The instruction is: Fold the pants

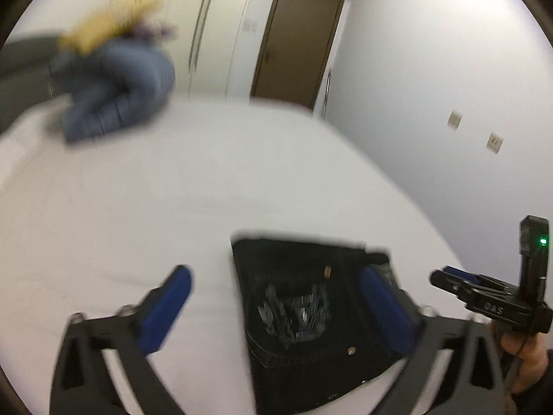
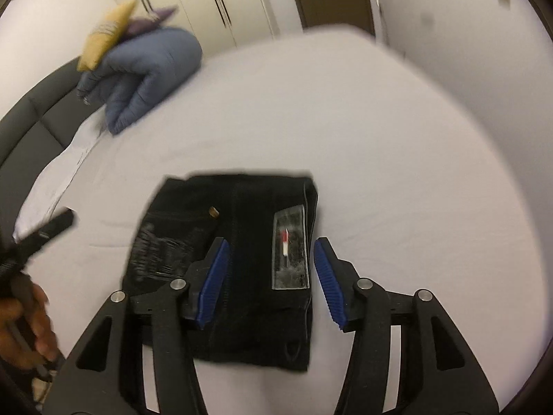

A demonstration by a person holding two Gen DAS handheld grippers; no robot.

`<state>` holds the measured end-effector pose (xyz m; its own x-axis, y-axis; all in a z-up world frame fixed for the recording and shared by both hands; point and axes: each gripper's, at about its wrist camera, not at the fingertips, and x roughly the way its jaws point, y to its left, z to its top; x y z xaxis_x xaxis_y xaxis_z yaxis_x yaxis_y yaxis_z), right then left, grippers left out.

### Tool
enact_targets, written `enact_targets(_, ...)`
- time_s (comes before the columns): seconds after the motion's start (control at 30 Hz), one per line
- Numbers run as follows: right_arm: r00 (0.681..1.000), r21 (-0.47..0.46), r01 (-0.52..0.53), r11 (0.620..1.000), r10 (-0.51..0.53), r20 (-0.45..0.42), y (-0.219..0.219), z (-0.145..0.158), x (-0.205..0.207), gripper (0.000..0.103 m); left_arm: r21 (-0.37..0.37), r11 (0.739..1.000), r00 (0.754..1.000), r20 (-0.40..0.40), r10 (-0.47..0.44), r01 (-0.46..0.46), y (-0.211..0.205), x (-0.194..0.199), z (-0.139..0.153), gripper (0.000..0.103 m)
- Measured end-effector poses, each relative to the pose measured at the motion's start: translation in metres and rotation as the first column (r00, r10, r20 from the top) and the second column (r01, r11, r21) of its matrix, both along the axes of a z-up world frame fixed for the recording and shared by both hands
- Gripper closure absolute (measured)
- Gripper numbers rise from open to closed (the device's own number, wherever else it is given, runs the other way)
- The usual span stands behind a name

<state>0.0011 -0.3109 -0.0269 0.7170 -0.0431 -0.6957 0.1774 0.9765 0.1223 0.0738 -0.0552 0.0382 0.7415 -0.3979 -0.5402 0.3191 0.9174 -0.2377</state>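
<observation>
Black pants [image 2: 242,259] lie folded into a compact rectangle on the white bed [image 2: 380,155], with a clear size sticker on top. They also show in the left wrist view [image 1: 304,311], with a pale pattern on a back pocket. My left gripper [image 1: 276,297] is open and empty above the bundle's left part. My right gripper [image 2: 271,269] is open and empty just above the folded pants, its fingers straddling the sticker side. The right gripper also shows at the right edge of the left wrist view [image 1: 459,278].
A blue pillow [image 2: 148,72] with a yellow cushion [image 2: 107,34] on it lies at the bed's far left by a dark headboard [image 2: 31,124]. White wardrobes and a brown door [image 1: 297,41] stand beyond the bed. A wall [image 1: 449,86] runs along the right.
</observation>
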Motion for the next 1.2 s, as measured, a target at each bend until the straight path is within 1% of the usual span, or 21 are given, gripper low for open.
enact_targets(0.03,0.999,-0.039,0.003,0.999,-0.002,0.045,0.009,0.017,-0.014,0.048,0.018,1.000,0.998,0.066,0.021,-0.022,0.005,-0.018,0.018,0.000)
enact_targets(0.07,0.995,-0.085,0.017,0.996,-0.008,0.102,0.018,0.036,-0.030,0.040,0.031,0.999,0.994,0.108,0.031,-0.035,0.010,-0.033,0.031,0.000)
enact_targets(0.1,0.989,-0.116,0.032,0.993,-0.015,0.145,0.027,0.052,-0.039,0.036,0.050,0.997,0.985,0.165,0.049,-0.057,0.016,-0.040,0.049,0.000)
enact_targets(0.13,0.979,-0.149,0.053,0.987,-0.023,0.200,0.035,0.069,-0.049,0.024,0.067,0.994,0.976,0.207,0.072,-0.087,0.018,-0.053,0.060,0.000)
enact_targets(0.17,0.965,-0.180,0.079,0.981,-0.029,0.262,0.042,0.086,-0.066,0.015,0.084,0.990,0.967,0.238,0.094,-0.117,0.012,-0.057,0.070,0.000)
enact_targets(0.23,0.941,-0.213,0.115,0.970,-0.038,0.336,0.051,0.111,-0.090,0.005,0.117,0.976,0.943,0.303,0.141,-0.184,0.015,-0.084,0.089,0.000)
enact_targets(0.3,0.925,-0.242,0.142,0.960,-0.041,0.378,0.061,0.131,-0.111,0.003,0.123,0.964,0.915,0.364,0.177,-0.236,0.022,-0.107,0.106,0.000)
enact_targets(0.33,0.918,-0.257,0.163,0.953,-0.051,0.394,0.066,0.139,-0.122,0.002,0.120,0.962,0.905,0.384,0.182,-0.244,0.028,-0.114,0.109,0.000)
enact_targets(0.4,0.904,-0.271,0.190,0.944,-0.061,0.422,0.076,0.152,-0.140,0.001,0.139,0.963,0.904,0.395,0.161,-0.232,0.033,-0.127,0.117,0.000)
enact_targets(0.43,0.902,-0.276,0.188,0.943,-0.055,0.427,0.080,0.157,-0.149,0.001,0.147,0.961,0.907,0.391,0.160,-0.233,0.034,-0.131,0.121,0.000)
enact_targets(0.5,0.912,-0.298,0.197,0.934,-0.063,0.405,0.086,0.162,-0.156,0.001,0.156,0.952,0.907,0.375,0.190,-0.264,0.037,-0.137,0.123,0.000)
enact_targets(0.57,0.930,-0.309,0.195,0.931,-0.074,0.361,0.087,0.165,-0.165,0.001,0.185,0.941,0.923,0.321,0.214,-0.283,0.038,-0.140,0.126,0.000)
enact_targets(0.63,0.943,-0.290,0.187,0.938,-0.089,0.321,0.094,0.167,-0.173,0.001,0.210,0.942,0.943,0.262,0.205,-0.263,0.038,-0.142,0.128,0.000)
enact_targets(0.73,0.956,-0.259,0.185,0.948,-0.113,0.270,0.096,0.172,-0.180,0.001,0.252,0.928,0.953,0.200,0.228,-0.275,0.032,-0.136,0.118,0.000)
enact_targets(0.77,0.959,-0.252,0.189,0.949,-0.122,0.257,0.097,0.174,-0.183,0.001,0.259,0.924,0.955,0.167,0.244,-0.281,0.031,-0.135,0.116,0.000)
enact_targets(0.83,0.962,-0.244,0.203,0.948,-0.146,0.232,0.097,0.177,-0.187,0.001,0.240,0.933,0.962,0.123,0.245,-0.268,0.029,-0.134,0.106,0.000)
enact_targets(0.93,0.964,-0.224,0.216,0.950,-0.171,0.205,0.096,0.182,-0.191,0.001,0.245,0.938,0.969,0.062,0.239,-0.247,0.021,-0.133,0.092,0.000)
enact_targets(1.03,0.966,-0.210,0.224,0.952,-0.187,0.180,0.094,0.180,-0.193,0.001,0.256,0.936,0.969,0.010,0.249,-0.243,0.015,-0.131,0.079,0.000)
enact_targets(1.07,0.967,-0.210,0.223,0.952,-0.189,0.172,0.091,0.178,-0.186,0.001,0.249,0.940,0.969,-0.013,0.246,-0.235,0.013,-0.130,0.076,0.000)
enact_targets(1.13,0.969,-0.214,0.223,0.951,-0.193,0.153,0.091,0.172,-0.182,0.001,0.240,0.946,0.972,-0.032,0.234,-0.220,0.011,-0.131,0.073,0.000)
enact_targets(1.2,0.972,-0.213,0.219,0.952,-0.195,0.128,0.090,0.163,-0.175,0.001,0.250,0.944,0.972,-0.039,0.230,-0.213,0.008,-0.130,0.069,0.000)
